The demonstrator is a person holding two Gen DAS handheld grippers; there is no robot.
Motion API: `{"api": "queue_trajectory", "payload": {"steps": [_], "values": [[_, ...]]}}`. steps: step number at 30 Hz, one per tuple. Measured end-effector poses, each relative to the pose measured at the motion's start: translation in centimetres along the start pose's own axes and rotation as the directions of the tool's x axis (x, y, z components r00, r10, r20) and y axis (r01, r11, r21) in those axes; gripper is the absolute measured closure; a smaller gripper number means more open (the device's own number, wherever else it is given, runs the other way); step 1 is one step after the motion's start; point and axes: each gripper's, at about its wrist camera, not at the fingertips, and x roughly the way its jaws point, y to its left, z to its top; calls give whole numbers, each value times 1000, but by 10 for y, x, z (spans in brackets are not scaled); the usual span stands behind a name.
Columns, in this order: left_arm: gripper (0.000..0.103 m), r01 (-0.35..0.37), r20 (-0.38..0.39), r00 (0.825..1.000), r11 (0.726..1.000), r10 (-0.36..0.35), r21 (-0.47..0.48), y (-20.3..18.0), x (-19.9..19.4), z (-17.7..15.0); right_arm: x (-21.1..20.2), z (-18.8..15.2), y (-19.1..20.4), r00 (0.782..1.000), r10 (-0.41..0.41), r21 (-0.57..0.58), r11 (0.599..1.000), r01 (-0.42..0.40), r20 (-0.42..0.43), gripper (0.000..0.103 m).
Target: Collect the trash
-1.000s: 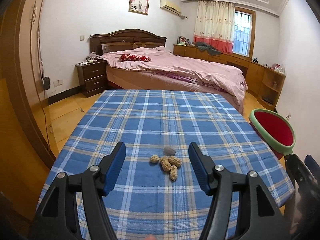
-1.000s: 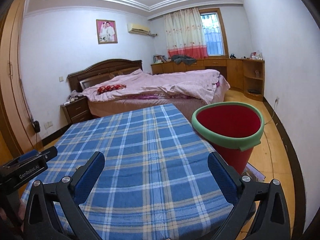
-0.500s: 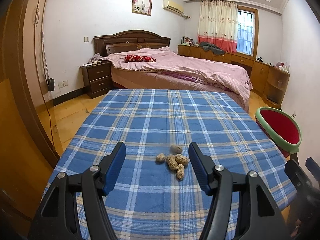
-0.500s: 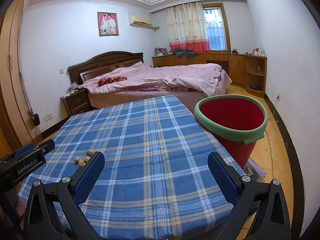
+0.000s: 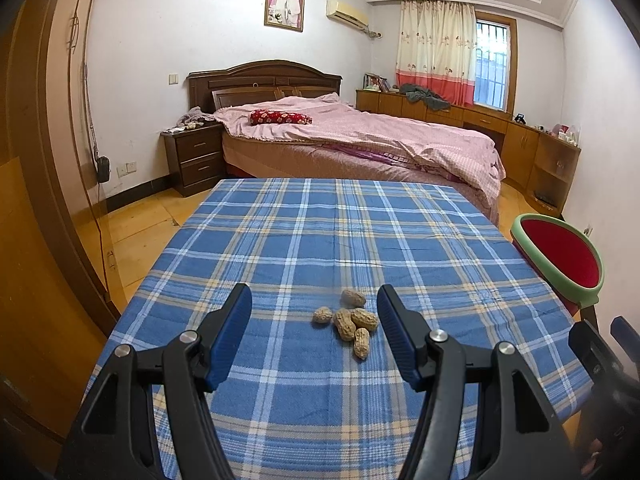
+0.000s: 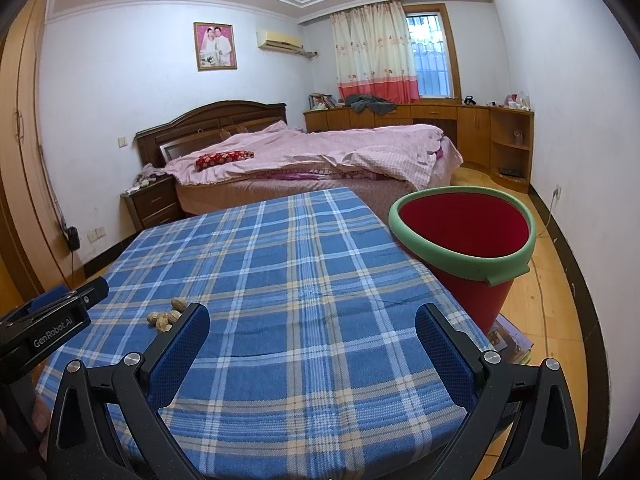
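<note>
Several peanuts in their shells (image 5: 348,320) lie in a small heap on the blue plaid tablecloth (image 5: 320,240). My left gripper (image 5: 312,296) is open, and the heap sits on the cloth just past its fingertips, nearer the right finger (image 5: 394,320). It holds nothing. In the right wrist view the peanuts (image 6: 166,316) show beside the left finger (image 6: 180,348). My right gripper (image 6: 312,312) is open and empty over the near part of the table. A red bin with a green rim (image 6: 464,240) stands off the table's right edge.
The bin (image 5: 560,264) stands low at the right in the left wrist view. The left gripper's body (image 6: 52,320) juts in at the left of the right wrist view. Beyond the table are a bed (image 5: 360,136), a nightstand (image 5: 196,156) and wooden cabinets (image 6: 460,128).
The right wrist view has shifted a little, so the peanuts now show beside its left finger. Both grippers keep the same jaw width, and the peanuts have not moved.
</note>
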Motion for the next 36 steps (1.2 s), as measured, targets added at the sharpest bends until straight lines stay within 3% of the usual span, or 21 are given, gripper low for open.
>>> {"api": "queue_trajectory", "payload": {"steps": [36], "values": [[38, 7, -12, 1000, 1000, -7, -14, 5, 3, -4, 6, -2, -1, 1000, 7, 4, 1000, -7, -17, 1]]}}
